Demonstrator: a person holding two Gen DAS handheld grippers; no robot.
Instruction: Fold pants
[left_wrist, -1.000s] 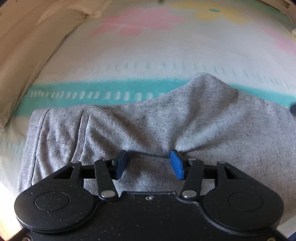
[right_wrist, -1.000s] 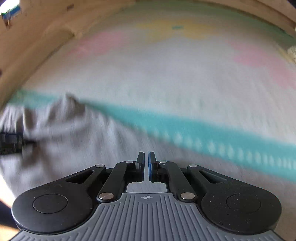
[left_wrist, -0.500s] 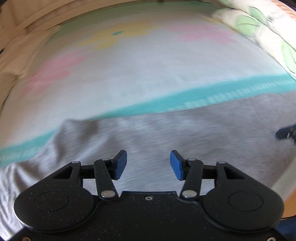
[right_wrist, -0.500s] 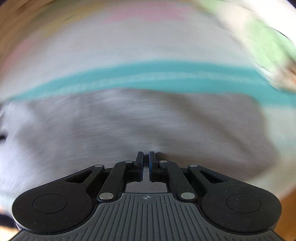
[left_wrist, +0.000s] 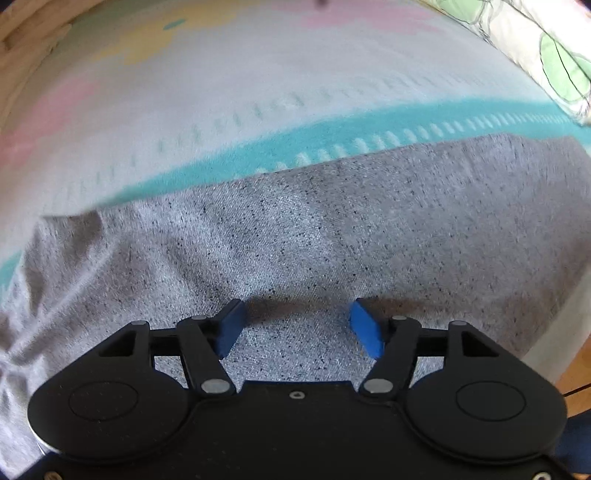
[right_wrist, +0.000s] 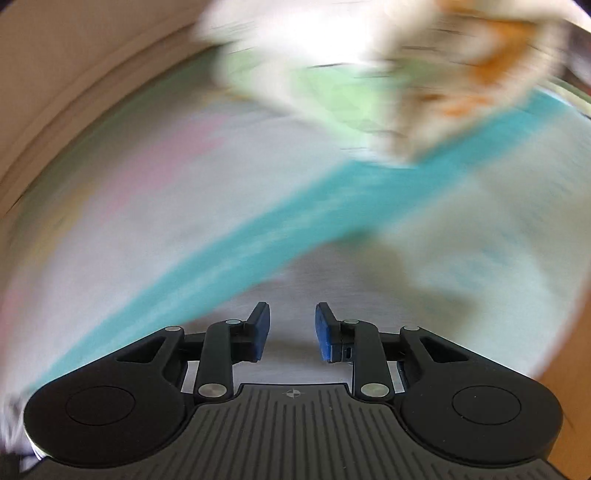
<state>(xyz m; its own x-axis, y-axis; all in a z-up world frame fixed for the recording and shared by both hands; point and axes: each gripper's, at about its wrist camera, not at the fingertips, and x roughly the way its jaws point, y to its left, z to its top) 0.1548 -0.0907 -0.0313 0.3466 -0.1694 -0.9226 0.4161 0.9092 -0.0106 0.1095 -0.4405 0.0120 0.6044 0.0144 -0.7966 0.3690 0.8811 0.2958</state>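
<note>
The grey speckled pants (left_wrist: 332, 229) lie spread across the bed, filling the lower half of the left wrist view. My left gripper (left_wrist: 297, 323) is open and empty, its blue pads just above the fabric. In the right wrist view, which is blurred by motion, a pale grey stretch of the pants (right_wrist: 332, 280) shows just beyond the fingers. My right gripper (right_wrist: 291, 330) is open and empty over it.
The bed sheet (left_wrist: 221, 92) is pale with pink and yellow shapes and a teal stripe (left_wrist: 332, 144). A green-and-white patterned pillow (left_wrist: 554, 55) lies at the far right; it also shows blurred in the right wrist view (right_wrist: 351, 74). Wooden floor (left_wrist: 576, 373) shows past the bed's right edge.
Both grippers swung to the right along the pants. My right gripper, shut in the earlier frames, is now open. My left gripper stayed open.
</note>
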